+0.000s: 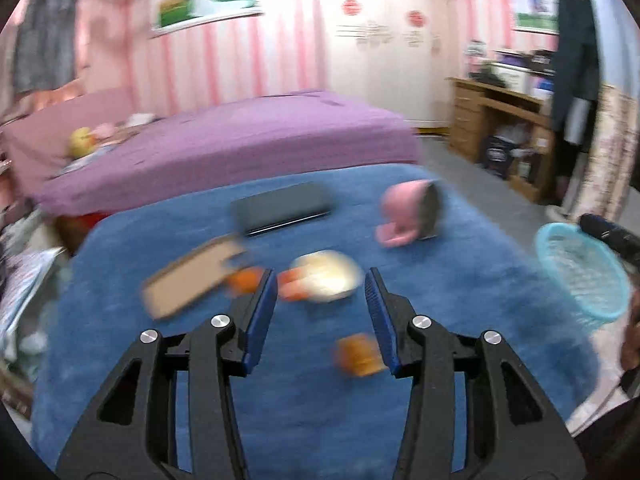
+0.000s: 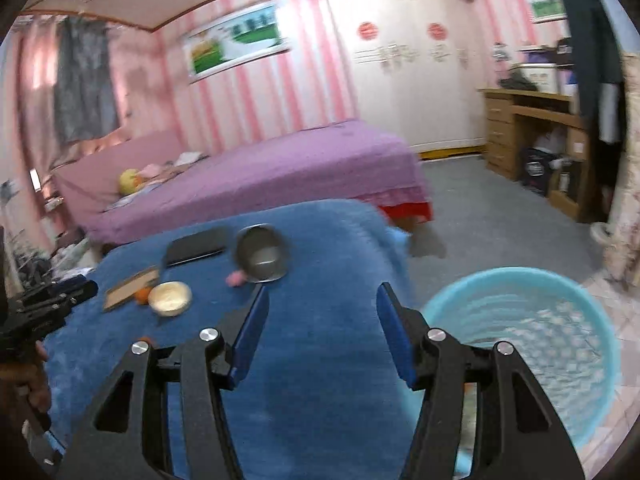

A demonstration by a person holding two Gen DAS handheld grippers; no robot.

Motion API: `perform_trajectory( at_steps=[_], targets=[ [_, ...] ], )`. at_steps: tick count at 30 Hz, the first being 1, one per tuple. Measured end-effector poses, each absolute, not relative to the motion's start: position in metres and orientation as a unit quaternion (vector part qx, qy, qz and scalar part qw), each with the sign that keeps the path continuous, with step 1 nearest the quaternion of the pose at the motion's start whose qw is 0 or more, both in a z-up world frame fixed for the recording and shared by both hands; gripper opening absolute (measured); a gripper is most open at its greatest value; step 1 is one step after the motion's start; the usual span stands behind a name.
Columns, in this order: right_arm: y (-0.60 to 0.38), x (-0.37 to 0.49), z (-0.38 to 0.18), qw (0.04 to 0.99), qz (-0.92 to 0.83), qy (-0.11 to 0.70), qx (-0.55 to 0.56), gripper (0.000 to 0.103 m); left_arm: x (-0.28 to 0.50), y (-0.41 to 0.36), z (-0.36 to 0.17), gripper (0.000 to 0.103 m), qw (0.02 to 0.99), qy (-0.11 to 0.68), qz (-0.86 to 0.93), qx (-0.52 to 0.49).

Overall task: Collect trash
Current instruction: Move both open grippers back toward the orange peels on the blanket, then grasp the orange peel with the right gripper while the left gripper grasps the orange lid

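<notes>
Nearest the left gripper (image 1: 320, 300), whose jaws gaped empty like the right gripper's (image 2: 322, 312), an orange scrap (image 1: 358, 356) lay near the blue blanket's (image 1: 280, 420) front edge, where a blurred grab could sweep it past the teal basket (image 2: 520, 344).

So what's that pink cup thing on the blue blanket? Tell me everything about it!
The pink cup is lying tipped on its side on the blue blanket, not standing up. Its outside and its chunky handle, which rests on the blanket, look like pink plastic. Its round mouth shows a grey, shiny, metal-looking inside with nothing visible in it. It sits beside a flat black case, apart from it. Neither gripper is touching it. The picture is blurry, so finer details don't show.
</notes>
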State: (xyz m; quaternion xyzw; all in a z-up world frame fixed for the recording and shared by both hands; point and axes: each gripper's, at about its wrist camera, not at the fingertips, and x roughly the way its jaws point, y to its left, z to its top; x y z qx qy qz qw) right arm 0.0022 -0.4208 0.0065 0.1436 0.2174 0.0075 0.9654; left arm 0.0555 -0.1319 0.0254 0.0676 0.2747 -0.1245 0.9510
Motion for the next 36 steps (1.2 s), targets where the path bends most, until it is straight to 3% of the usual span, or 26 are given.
perform_trajectory(
  at_steps=[10, 22, 31, 36],
  targets=[
    [-0.298, 0.047, -0.015, 0.951, 0.107, 0.273, 0.099, 0.056, 0.065, 0.002, -0.003, 0.051, 0.948, 0.312, -0.061, -0.03],
    [-0.213, 0.079, -0.053, 0.924, 0.143, 0.351, 0.049, 0.055, 0.068, 0.007, -0.018, 0.053, 0.942, 0.326, -0.075, -0.026],
    [-0.2, 0.082, -0.066, 0.917, 0.122, 0.379, -0.026, 0.029, 0.069, -0.005, -0.019, 0.054, 0.939, 0.332, -0.082, -0.025],
    [-0.206, 0.078, -0.06, 0.919, 0.131, 0.371, -0.016, 0.022, 0.069, -0.017, -0.02, 0.054, 0.938, 0.334, -0.086, -0.023]
  ],
)
